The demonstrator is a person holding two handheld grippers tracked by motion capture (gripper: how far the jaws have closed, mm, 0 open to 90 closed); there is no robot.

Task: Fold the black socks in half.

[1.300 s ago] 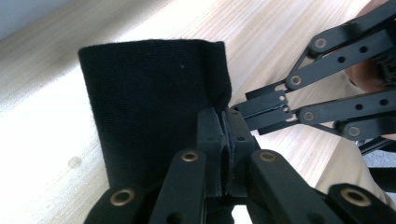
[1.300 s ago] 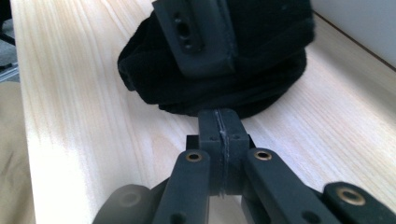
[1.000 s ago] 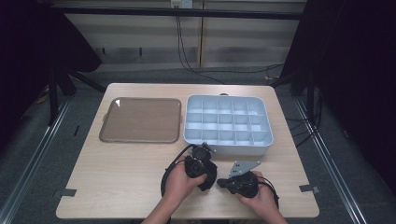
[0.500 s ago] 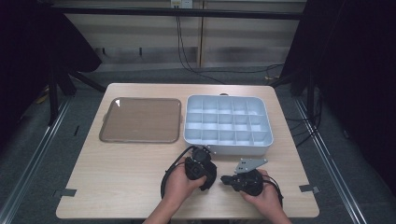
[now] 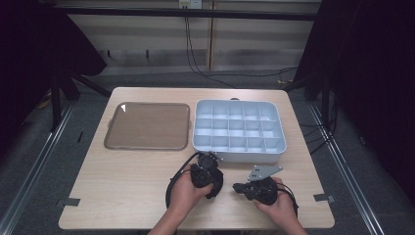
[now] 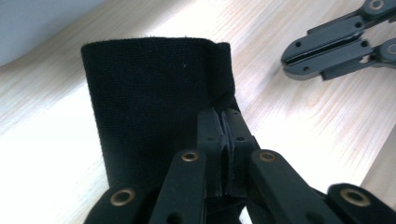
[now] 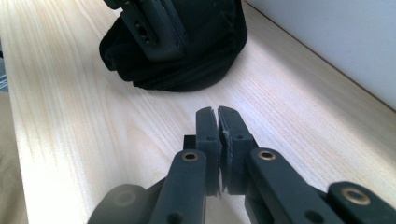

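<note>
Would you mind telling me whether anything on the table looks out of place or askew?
Nothing stands out. The compartment box and the tray sit side by side, squared to the table, and the left tongs pinch a black cloth.

High view looks forward and down from above the person's side, far enough to take in the whole table (image 5: 122, 196), tray (image 5: 147, 126) and compartment box (image 5: 240, 131). Left gripper view sits close over its jaws, facing a black cloth (image 6: 149, 98). Right gripper view faces the same cloth across the wood; both share it.
</note>
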